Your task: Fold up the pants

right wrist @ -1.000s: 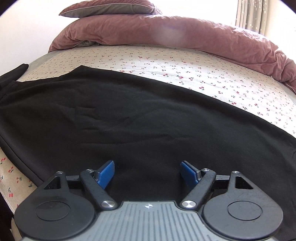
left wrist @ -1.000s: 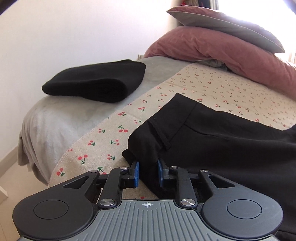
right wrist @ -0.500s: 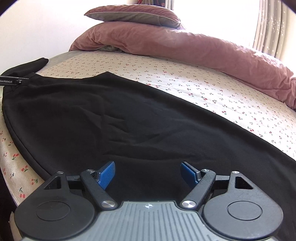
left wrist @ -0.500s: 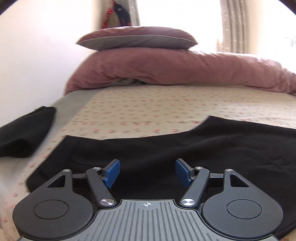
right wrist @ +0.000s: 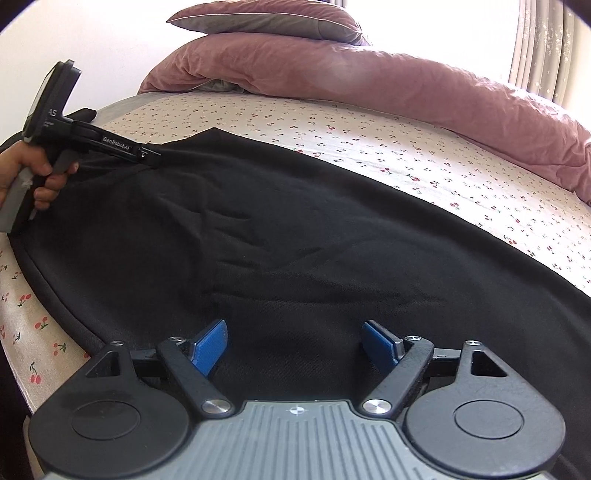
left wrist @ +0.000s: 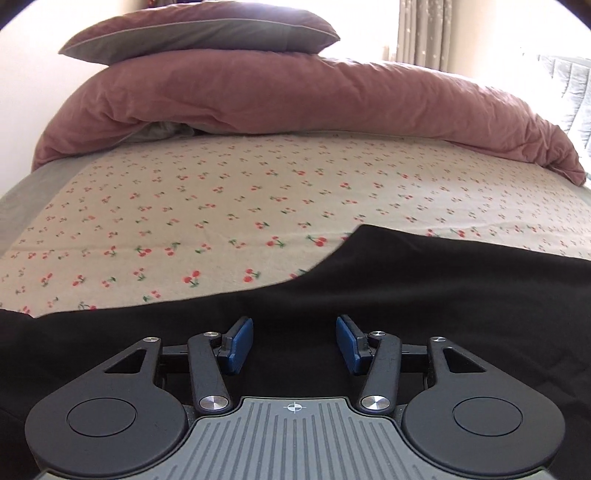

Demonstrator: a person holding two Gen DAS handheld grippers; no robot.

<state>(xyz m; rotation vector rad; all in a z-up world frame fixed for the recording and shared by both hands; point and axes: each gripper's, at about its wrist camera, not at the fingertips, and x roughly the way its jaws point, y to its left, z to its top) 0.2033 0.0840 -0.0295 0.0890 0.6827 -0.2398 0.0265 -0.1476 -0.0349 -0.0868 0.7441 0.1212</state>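
Observation:
Black pants [right wrist: 295, 236] lie spread flat across the cherry-print bed sheet [right wrist: 424, 162]; they also fill the lower part of the left wrist view [left wrist: 424, 295]. My left gripper [left wrist: 294, 341] is open and empty, low over the pants near their upper edge. In the right wrist view the left gripper [right wrist: 147, 157] reaches in from the far left, its tip at the pants' surface. My right gripper [right wrist: 294, 345] is open and empty, just above the pants' near part.
A pink duvet [left wrist: 295, 99] and a grey-pink pillow [left wrist: 199, 29] are piled at the head of the bed. Bare cherry sheet [left wrist: 184, 206] lies beyond the pants. The bed's left edge [right wrist: 22, 325] curves down. Curtains [right wrist: 546, 48] hang at the right.
My left gripper let go of the pants' corner, opened, and swung right over the pants. The right gripper stayed open and shifted slightly; the left gripper now shows in its view.

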